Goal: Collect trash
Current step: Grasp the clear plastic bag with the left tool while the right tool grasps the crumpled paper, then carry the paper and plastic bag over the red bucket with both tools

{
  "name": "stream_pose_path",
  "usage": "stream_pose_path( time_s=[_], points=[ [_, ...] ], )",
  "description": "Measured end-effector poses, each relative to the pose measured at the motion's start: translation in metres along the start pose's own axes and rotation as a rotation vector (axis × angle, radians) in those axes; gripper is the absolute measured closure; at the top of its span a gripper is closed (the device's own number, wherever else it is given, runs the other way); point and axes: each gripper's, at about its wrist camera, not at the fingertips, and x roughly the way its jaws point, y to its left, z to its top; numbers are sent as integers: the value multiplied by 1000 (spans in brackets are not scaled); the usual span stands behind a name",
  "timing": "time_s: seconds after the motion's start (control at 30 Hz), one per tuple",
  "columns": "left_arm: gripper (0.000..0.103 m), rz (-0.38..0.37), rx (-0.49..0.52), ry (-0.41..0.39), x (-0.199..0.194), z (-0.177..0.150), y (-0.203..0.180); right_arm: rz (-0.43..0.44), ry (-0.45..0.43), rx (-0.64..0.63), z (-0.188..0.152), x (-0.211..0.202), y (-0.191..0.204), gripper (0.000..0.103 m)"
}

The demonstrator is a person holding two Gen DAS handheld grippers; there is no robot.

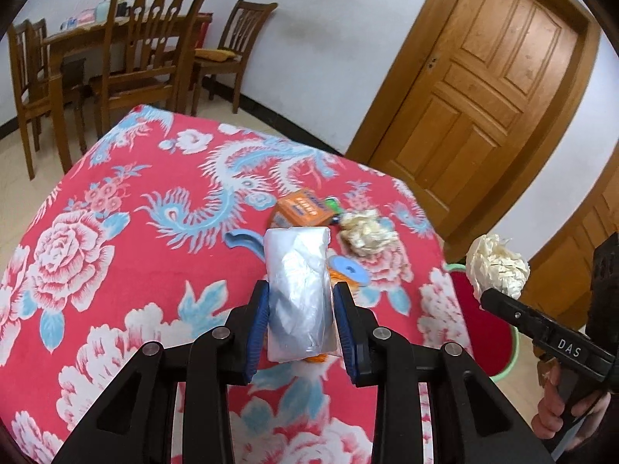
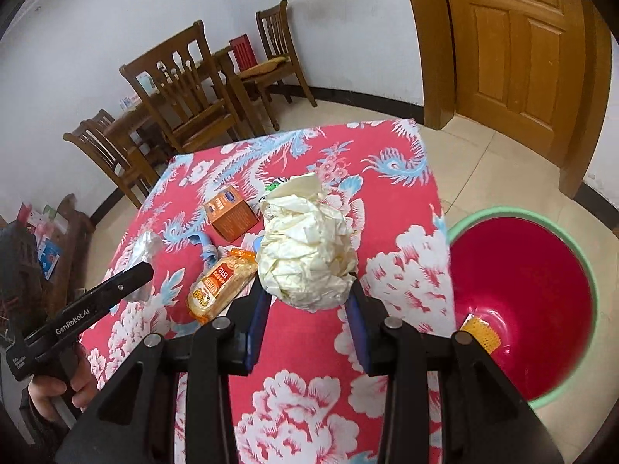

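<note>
My left gripper [image 1: 298, 301] is shut on a silvery-white plastic wrapper [image 1: 298, 286] and holds it above the red flowered table [image 1: 116, 232]. My right gripper [image 2: 307, 297] is shut on a crumpled cream paper ball [image 2: 305, 247], near the table's right edge; this ball also shows in the left wrist view [image 1: 497, 265]. A red basin with a green rim [image 2: 518, 301] stands on the floor right of the table, with an orange item [image 2: 479, 332] inside. On the table lie an orange box [image 2: 231, 216], a snack packet [image 2: 220, 286], a second paper wad [image 1: 367, 232] and a blue scrap [image 2: 205, 247].
Wooden chairs [image 2: 182, 92] and a dining table [image 1: 77, 38] stand beyond the flowered table. A wooden door [image 2: 514, 46] is at the right. A small green-and-white item [image 1: 332, 205] lies behind the orange box [image 1: 303, 210]. Tiled floor surrounds the basin [image 1: 503, 348].
</note>
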Motion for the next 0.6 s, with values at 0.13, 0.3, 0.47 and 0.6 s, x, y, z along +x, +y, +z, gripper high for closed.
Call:
stream_pose_path(
  time_s=[0.13,0.3,0.47,0.6],
  points=[
    [69,-16,27,-7,-6,0,-13,-4,-34,0,-3,-17,-5,62],
    [69,-48,62,-7,-8,0,-35,-25,-65,15,-6,-35,-17,62],
    [69,-87,101,4,-6,-1,-58,-60,-95,34,-9,-56,-32,62],
    [69,-118,142,9,-4,0,-82,-102,-121,53,-8,-73,-47,62]
  ],
)
